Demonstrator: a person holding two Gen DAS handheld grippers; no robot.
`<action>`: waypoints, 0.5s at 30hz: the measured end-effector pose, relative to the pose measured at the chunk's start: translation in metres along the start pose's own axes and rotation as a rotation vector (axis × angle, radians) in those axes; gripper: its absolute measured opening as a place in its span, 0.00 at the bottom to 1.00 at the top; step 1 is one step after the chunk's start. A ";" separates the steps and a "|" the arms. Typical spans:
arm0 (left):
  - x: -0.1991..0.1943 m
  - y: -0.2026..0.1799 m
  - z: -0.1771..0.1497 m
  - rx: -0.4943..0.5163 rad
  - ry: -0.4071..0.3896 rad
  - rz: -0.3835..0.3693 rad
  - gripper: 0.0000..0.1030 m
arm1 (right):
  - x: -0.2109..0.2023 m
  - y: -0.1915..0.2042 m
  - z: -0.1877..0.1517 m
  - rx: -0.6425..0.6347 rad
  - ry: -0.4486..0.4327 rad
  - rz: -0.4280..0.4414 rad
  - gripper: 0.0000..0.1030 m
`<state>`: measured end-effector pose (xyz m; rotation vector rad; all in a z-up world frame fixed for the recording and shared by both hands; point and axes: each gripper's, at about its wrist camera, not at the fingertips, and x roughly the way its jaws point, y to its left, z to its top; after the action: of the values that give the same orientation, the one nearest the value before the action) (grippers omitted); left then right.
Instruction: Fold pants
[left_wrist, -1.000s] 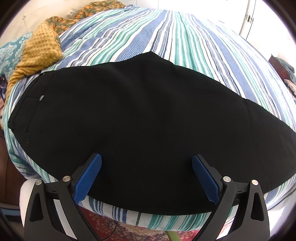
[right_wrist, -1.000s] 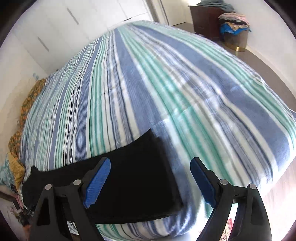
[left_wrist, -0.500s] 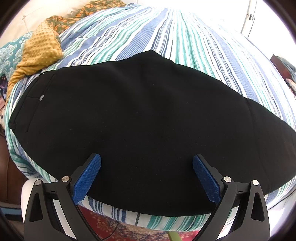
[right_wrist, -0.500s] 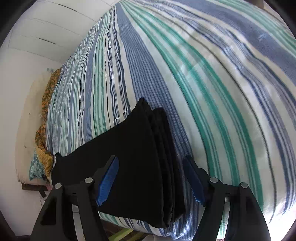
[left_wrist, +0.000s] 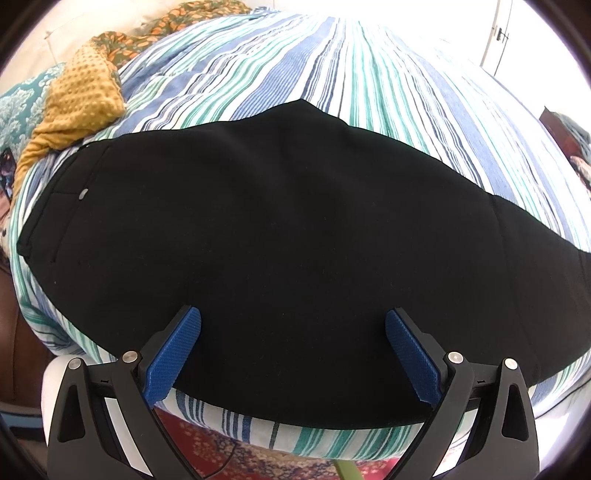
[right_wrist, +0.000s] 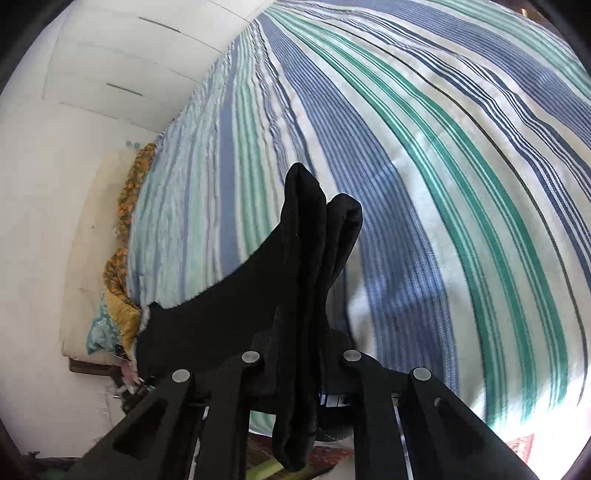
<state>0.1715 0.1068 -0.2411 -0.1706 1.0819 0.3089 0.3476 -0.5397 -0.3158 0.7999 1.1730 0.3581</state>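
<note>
Black pants (left_wrist: 295, 240) lie flat along the near edge of the striped bed (left_wrist: 369, 74), waistband at the left. My left gripper (left_wrist: 293, 317) hovers just above them, open, its blue pads (left_wrist: 173, 358) wide apart and holding nothing. In the right wrist view the leg end of the pants (right_wrist: 306, 236) is bunched into upright folds between the fingers of my right gripper (right_wrist: 303, 325). Those jaws are closing and press on the cloth, which hides the pads. The rest of the pants (right_wrist: 221, 302) trails off to the left across the bed (right_wrist: 443, 147).
A mustard blanket (left_wrist: 81, 103) and a teal patterned pillow (left_wrist: 18, 107) lie at the bed's left end. A red patterned rug (left_wrist: 221, 454) shows below the bed edge. White wardrobe doors (right_wrist: 110, 74) stand beyond the bed. A dark dresser (left_wrist: 565, 129) sits far right.
My right gripper dropped and tipped down onto the leg end, then went from wide open to pinching the bunched cloth. The left gripper and the laid-out pants stayed put.
</note>
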 end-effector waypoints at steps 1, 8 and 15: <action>-0.001 0.001 0.001 -0.005 0.004 -0.006 0.97 | -0.005 0.007 -0.002 0.017 -0.023 0.059 0.13; -0.024 0.029 0.012 -0.146 -0.002 -0.148 0.96 | 0.012 0.115 -0.024 -0.015 -0.042 0.421 0.13; -0.055 0.067 0.009 -0.238 -0.056 -0.203 0.96 | 0.132 0.247 -0.058 -0.025 0.056 0.657 0.13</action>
<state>0.1336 0.1634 -0.1871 -0.4788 0.9615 0.2575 0.3797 -0.2670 -0.2371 1.1502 0.9283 0.9378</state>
